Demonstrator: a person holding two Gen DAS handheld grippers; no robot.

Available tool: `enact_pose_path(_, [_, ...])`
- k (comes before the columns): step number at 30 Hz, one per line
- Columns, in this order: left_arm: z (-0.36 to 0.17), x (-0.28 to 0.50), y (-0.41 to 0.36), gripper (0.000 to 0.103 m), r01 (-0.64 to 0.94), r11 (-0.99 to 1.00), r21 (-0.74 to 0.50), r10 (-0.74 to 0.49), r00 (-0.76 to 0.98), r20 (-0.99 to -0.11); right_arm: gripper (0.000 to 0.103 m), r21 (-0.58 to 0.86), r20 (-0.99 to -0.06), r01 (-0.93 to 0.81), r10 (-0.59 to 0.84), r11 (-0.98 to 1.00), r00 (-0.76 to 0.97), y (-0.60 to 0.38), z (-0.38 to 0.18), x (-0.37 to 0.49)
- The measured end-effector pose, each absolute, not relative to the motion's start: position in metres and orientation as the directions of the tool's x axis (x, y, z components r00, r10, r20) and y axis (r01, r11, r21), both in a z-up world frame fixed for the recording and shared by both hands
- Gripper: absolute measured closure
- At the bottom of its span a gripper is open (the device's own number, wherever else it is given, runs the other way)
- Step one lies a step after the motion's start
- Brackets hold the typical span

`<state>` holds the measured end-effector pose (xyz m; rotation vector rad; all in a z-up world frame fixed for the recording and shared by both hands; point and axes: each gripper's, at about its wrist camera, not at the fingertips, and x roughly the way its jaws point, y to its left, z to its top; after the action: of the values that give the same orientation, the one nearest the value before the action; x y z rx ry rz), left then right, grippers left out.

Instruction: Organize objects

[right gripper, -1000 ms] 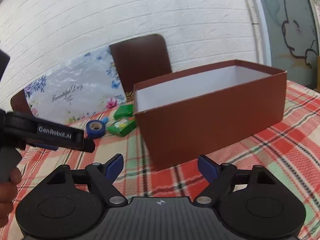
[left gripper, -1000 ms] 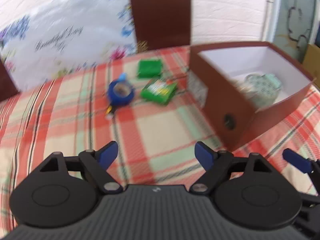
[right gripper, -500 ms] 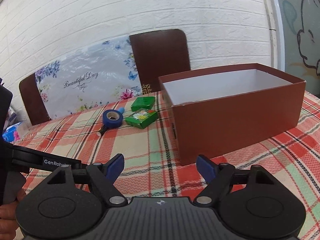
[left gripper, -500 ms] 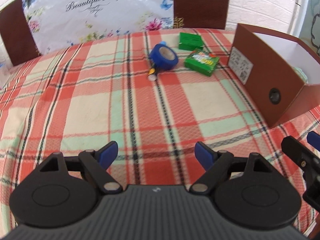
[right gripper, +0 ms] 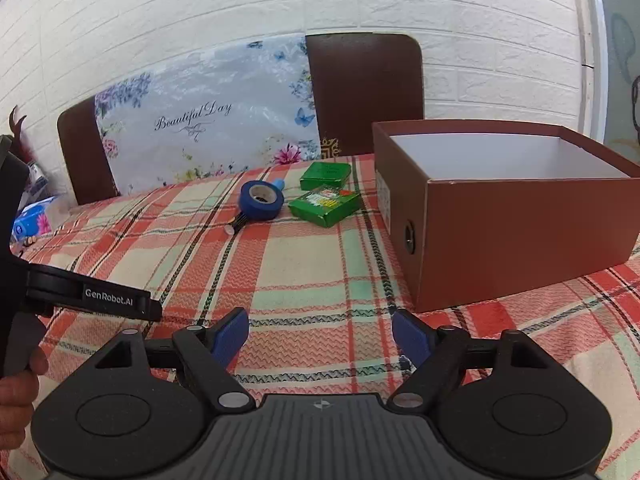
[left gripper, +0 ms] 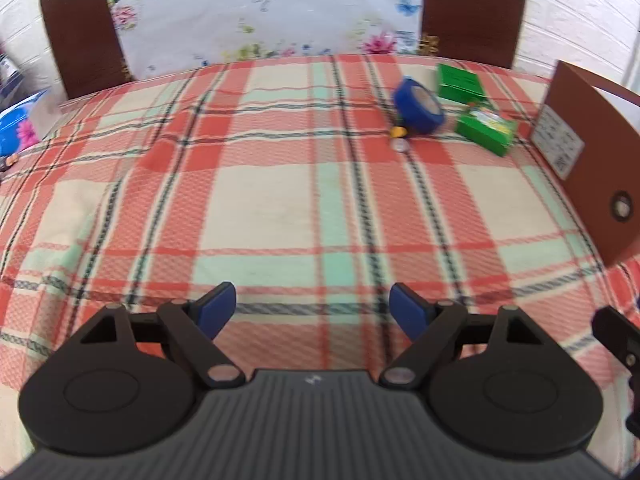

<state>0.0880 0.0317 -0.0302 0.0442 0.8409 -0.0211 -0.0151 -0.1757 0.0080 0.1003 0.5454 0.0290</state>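
The left gripper hovers low over the plaid tablecloth, its blue-tipped fingers spread wide and holding nothing. The right gripper hangs above the same cloth, fingers equally wide apart and empty. A bare hand grips the left handle.

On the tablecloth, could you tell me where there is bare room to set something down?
The wide stretch of tablecloth between both grippers and the blue tape is bare, bordered on the right by the brown box. It is crowded at the far edge around the tape and two green packets.
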Motion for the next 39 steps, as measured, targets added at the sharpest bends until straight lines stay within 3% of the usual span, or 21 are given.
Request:
enact_pose_path(9, [-0.040,0.106,0.090,0.015,-0.114,0.991,0.075,0.134,0.713,-0.688,0.025,0.063,-0.527,-0.075,0.096,0.995,0.844,-0.153,0.007,0.013])
enact_pose_path(12, [-0.051,0.108,0.116,0.001,-0.165,0.985,0.047,0.155,0.745,-0.649,0.026,0.061,-0.512,-0.113,0.128,0.992,0.850,-0.141,0.007,0.040])
enact_pose_path(14, [-0.056,0.103,0.128,0.000,-0.165,0.986,-0.019,0.119,0.779,-0.615,0.027,0.095,-0.502,-0.123,0.154,0.988,0.851,-0.137,0.007,0.065])
enact_pose_path(21, [-0.057,0.103,0.120,0.000,-0.135,0.991,-0.008,0.104,0.799,-0.592,0.027,0.317,-0.494,-0.110,0.263,0.942,0.829,-0.134,0.003,0.160])
enact_pose_path(27, [-0.058,0.104,0.122,0.000,-0.123,0.992,-0.029,0.083,0.807,-0.584,0.027,0.339,-0.540,-0.004,0.197,0.941,0.818,-0.130,-0.009,0.212])
enact_pose_path(29, [-0.058,0.105,0.123,0.000,-0.120,0.992,-0.037,0.076,0.809,-0.582,0.031,0.327,-0.532,0.004,0.180,0.945,0.827,-0.131,-0.011,0.217])
enact_pose_path(31, [-0.059,0.105,0.123,0.000,-0.119,0.992,-0.043,0.072,0.811,-0.581,0.045,0.325,-0.537,-0.008,0.192,0.946,0.821,-0.134,-0.011,0.220])
enact_pose_path(39, [-0.059,0.105,0.122,0.000,-0.120,0.992,-0.038,0.075,0.810,-0.582,0.045,0.185,-0.517,-0.188,0.258,0.965,0.816,-0.124,0.003,0.131])
